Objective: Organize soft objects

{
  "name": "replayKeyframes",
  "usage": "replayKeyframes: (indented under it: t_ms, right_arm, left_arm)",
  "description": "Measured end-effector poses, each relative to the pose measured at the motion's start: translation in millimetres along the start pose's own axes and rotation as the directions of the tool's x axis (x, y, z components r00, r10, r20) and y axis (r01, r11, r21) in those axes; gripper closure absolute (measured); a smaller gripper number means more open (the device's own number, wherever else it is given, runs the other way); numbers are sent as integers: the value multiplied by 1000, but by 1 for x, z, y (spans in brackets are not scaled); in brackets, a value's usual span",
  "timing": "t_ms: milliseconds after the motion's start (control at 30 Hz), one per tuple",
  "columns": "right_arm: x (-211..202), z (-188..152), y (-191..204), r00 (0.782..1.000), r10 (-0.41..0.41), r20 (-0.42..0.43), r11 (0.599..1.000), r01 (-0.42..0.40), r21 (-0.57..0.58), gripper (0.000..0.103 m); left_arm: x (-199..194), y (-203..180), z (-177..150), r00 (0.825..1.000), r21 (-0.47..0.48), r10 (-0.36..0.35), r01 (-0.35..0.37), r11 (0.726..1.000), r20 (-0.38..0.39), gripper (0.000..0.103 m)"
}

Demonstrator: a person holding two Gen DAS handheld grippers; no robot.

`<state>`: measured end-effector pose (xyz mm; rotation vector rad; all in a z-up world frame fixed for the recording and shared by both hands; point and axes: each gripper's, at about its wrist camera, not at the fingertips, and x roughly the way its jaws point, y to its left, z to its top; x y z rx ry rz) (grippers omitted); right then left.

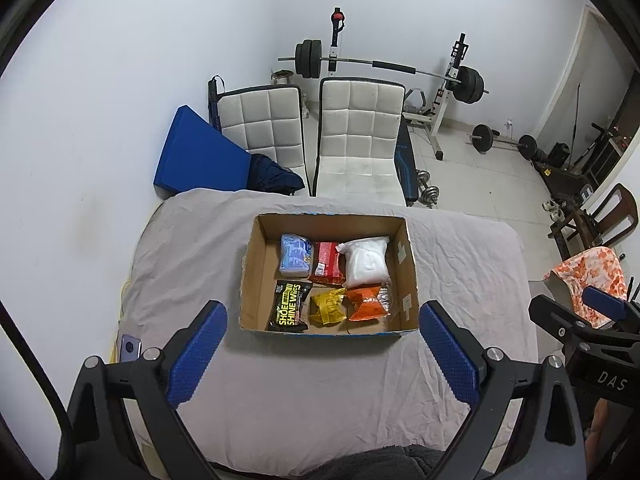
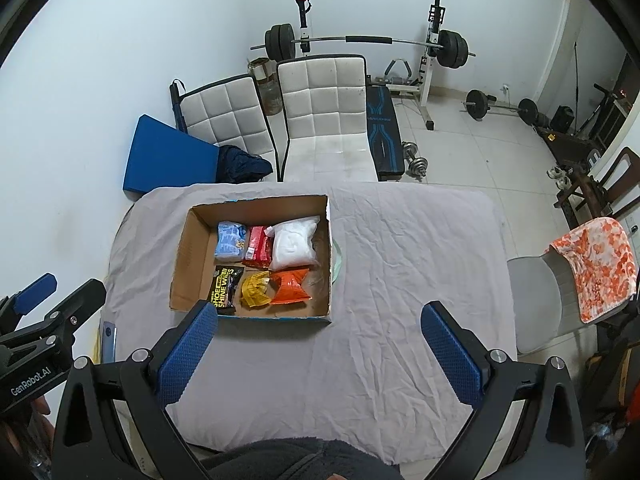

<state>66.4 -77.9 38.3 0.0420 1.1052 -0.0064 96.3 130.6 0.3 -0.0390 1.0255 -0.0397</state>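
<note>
An open cardboard box (image 1: 256, 280) (image 2: 188, 256) stands on the grey-sheeted table (image 1: 320, 380) (image 2: 380, 280). Inside lie a light blue pack (image 1: 295, 254) (image 2: 230, 241), a red pack (image 1: 328, 263) (image 2: 259, 247), a white bag (image 1: 366, 261) (image 2: 294, 249), a black shoe-wipes pack (image 1: 289, 305) (image 2: 225, 289), a yellow pack (image 1: 327, 306) (image 2: 256, 289) and an orange pack (image 1: 366, 302) (image 2: 290, 286). My left gripper (image 1: 322, 348) is open and empty, held above the table in front of the box. My right gripper (image 2: 320, 348) is open and empty, right of the box's front.
A phone (image 1: 129, 347) (image 2: 108, 340) lies at the table's left edge. Two white chairs (image 1: 360, 136) (image 2: 324, 116), a blue pad (image 1: 196, 152) and gym weights (image 1: 384, 66) stand beyond the table. A grey chair with an orange towel (image 2: 596, 264) stands at the right.
</note>
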Motion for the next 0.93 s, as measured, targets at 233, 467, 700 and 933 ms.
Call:
replayKeyframes:
  t_ms: [233, 467, 700, 933]
  right_arm:
    - [-2, -1, -1, 1000, 6, 3, 1000, -6, 1, 0]
    - [-3, 0, -1, 1000, 6, 5, 1000, -6, 1, 0]
    - [-3, 1, -1, 1000, 8, 4, 1000, -8, -4, 0]
    - [-6, 1, -1, 1000, 12, 6, 1000, -12, -8, 0]
  left_arm:
    - [-1, -1, 2, 1000, -2, 1, -1, 1000, 2, 4]
    - [-1, 0, 2, 1000, -1, 0, 0, 1000, 4, 4]
    - [-3, -2, 1, 1000, -2, 1, -1, 1000, 3, 4]
    - [-7, -5, 2, 1000, -5, -4, 4, 1000, 13, 4]
